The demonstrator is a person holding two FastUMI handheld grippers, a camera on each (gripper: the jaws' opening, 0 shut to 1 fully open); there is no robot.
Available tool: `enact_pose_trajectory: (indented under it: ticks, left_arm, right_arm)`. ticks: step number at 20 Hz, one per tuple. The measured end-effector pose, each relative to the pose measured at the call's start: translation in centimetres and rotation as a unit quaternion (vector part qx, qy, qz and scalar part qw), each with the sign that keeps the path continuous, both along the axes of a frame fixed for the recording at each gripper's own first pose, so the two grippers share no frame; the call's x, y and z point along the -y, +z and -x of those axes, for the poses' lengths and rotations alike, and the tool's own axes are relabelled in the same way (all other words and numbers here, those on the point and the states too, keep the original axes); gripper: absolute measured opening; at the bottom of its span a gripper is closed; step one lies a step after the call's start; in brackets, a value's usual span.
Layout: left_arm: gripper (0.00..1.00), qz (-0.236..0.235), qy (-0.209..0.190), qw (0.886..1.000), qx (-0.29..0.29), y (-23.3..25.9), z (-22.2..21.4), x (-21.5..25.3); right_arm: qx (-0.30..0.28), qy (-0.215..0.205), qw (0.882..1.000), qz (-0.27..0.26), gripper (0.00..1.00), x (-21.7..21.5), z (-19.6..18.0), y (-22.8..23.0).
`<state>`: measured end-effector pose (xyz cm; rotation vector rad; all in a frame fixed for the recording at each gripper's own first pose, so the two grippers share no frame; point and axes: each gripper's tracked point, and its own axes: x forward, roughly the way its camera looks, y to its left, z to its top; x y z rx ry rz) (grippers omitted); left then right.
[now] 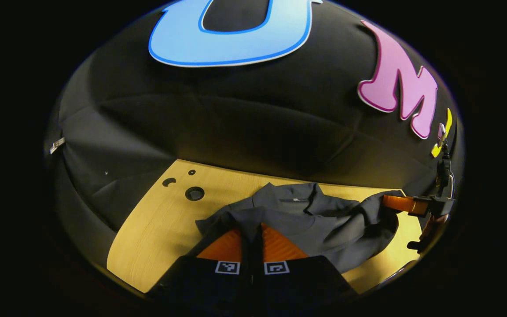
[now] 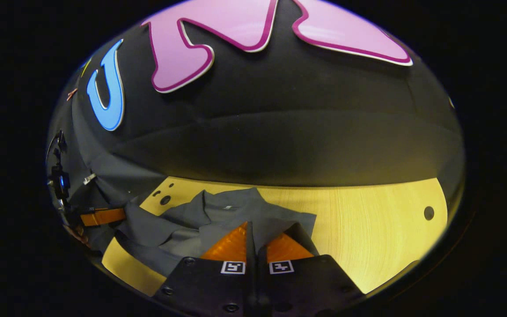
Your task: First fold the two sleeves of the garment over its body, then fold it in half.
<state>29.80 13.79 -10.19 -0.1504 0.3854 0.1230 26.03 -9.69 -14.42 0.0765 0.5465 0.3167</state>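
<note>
So the garment, a dark grey collared shirt, is lying bunched up on the wooden table, collar end toward the booth wall. Both grippers are at the near hem, one at each side of it.

Left gripper: fingers are drawn together with a fold of the grey cloth going in between them, so it looks pinched on the fabric. Right gripper: same deal, fingers almost touching, with the shirt edge draped around the tips. Looks clamped on it too, though the actual pinch point is hidden under the cloth.

In the left gripper view you can also spot the right gripper off at the far edge of the shirt, with fabric lifting toward it. That's why the cloth is rumpled there, it's being pulled up off the table instead of lying flat.

My read: the sleeves seem already tucked over the body, since I can't see any sticking out, and holding both hem corners at once is the setup for the fold in half. Grabbing both keeps the edge straight when it gets carried toward the collar. Can't be sure about the sleeves though, too crumpled
</note>
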Motion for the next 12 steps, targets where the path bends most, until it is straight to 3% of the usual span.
enact_pose_trajectory:
  ticks: [4,9,11,12]
  left_arm:
    - [0.05,0.048,0.007,0.999,0.022,-0.6,-3.4,-1.3]
    - [0.07,0.104,0.008,0.995,0.009,-3.2,-6.7,-0.9]
    - [0.10,0.088,0.024,0.996,-0.011,-4.7,-6.8,-1.5]
    - [0.14,0.075,0.030,0.997,-0.017,-4.9,-6.8,-1.5]
  right_arm:
    - [0.007,-0.022,1.000,0.000,0.05,0.5,-2.7,-1.6]
    - [-0.007,-0.032,0.999,0.017,0.05,0.5,-5.0,-4.4]
    - [-0.019,-0.035,0.999,0.021,0.16,0.6,-4.7,-5.1]
    - [-0.021,-0.034,0.999,0.022,0.33,0.8,-4.3,-4.6]
